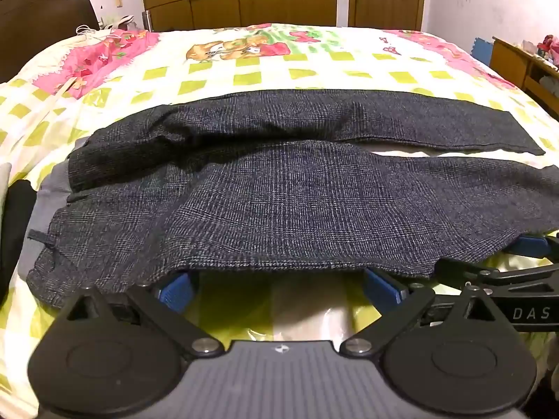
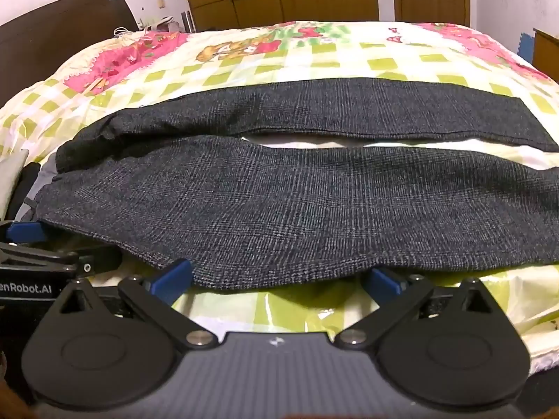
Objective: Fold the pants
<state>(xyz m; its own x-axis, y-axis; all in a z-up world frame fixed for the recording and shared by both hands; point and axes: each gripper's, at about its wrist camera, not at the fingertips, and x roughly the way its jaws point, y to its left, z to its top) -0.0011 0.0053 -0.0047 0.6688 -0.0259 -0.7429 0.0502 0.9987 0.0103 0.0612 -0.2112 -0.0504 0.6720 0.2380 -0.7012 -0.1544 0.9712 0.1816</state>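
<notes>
so the pants (image 1: pixel 297 209) are dark grey checked ones, spread flat on the bed (image 1: pixel 244 66) right in front of both tools, with the near hem edge lying just over the blue fingertips. the long axis runs sideways across the tools' view: waistband end off to the left, leg cuffs off to the right. the two legs lie side by side, one nearer, one farther, with a thin strip of quilt showing between them toward the cuff end.

the left tool (image 1: pixel 279 288) is spread wide with nothing pinched, pads on either side of a stretch of the near edge. the right tool (image 2: pixel 279 281) is the same, spread wide and empty, sitting further along toward the cuffs.

what i'd worry about: the fabric edge drapes over the pads rather than sitting between them, so closing could grab only the top layer of the leg, or snag the quilt underneath too. also the two tools are close beside each other, so they might bump. the far leg looks a bit bunched near the crotch, which could make the fold end up lumpy.
</notes>
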